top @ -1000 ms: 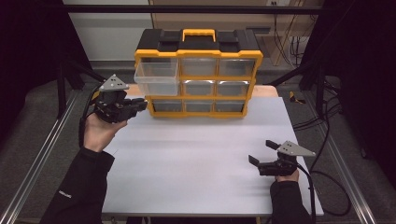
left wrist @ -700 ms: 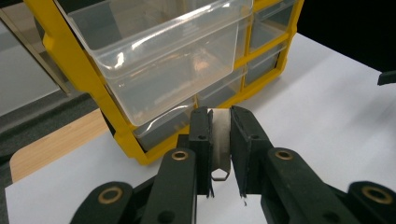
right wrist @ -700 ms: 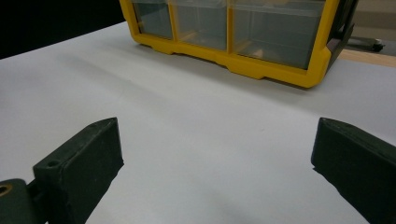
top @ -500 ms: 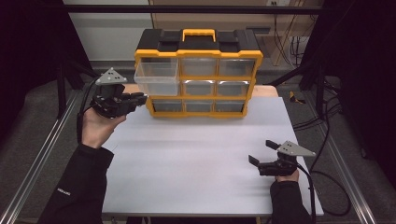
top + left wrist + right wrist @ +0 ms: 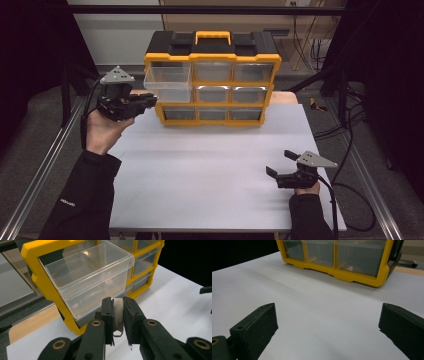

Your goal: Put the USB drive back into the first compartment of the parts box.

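Readable text: none | sleeve carried a small white mark, too blurred to make out

A flat white rectangular table top carries everything here, its matte surface smooth and unmarked. At its far edge stands a yellow-and-black plastic drawer cabinet with clear plastic compartments in three rows, its base resting directly on the white surface and its front facing the near side. Beyond the white sheet, a strip of pale wooden board shows just to the right of the cabinet, and in the left gripper view the same wood shows beside the cabinet's bottom corner. Grey metal rails run along both long sides of the table.
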`<state>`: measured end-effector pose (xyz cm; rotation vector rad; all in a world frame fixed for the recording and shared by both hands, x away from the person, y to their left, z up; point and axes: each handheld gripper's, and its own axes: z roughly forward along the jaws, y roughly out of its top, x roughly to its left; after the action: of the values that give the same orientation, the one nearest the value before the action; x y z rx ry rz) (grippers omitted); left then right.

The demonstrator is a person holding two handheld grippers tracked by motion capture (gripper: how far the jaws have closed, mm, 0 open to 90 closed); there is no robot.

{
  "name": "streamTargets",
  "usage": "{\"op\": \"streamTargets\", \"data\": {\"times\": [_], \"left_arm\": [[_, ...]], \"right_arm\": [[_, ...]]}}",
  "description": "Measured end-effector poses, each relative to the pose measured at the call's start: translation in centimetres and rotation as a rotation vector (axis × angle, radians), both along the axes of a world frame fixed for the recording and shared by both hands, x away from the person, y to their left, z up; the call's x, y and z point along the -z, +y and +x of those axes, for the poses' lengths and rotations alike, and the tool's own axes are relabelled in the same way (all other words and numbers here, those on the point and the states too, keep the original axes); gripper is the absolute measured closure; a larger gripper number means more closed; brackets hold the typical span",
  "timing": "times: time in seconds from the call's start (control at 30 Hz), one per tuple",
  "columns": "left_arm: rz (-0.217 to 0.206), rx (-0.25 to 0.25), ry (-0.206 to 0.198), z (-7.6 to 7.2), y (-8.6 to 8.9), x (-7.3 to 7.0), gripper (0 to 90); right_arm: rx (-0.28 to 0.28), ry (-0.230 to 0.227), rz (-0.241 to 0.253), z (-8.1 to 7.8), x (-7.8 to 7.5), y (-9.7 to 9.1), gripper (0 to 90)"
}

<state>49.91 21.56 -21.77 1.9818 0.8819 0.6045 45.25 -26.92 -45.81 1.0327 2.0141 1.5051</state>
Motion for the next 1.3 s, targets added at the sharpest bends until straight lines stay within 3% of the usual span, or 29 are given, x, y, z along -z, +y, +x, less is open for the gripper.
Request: {"op": "streamTargets", "data": {"times": [0.93,1.3], "left_arm": [[-0.013,-0.009,-0.023,0.6,-0.2,-2.1,78.1],[-0.016,-0.013,-0.013,1.2,-0.7,-2.8,78.1]], "right_arm": [[-0.002,-0.002,-0.004,0.0,0.0,0.0,2.2],[-0.001,-0.002,-0.003,0.0,0.0,0.0,2.2]]}}
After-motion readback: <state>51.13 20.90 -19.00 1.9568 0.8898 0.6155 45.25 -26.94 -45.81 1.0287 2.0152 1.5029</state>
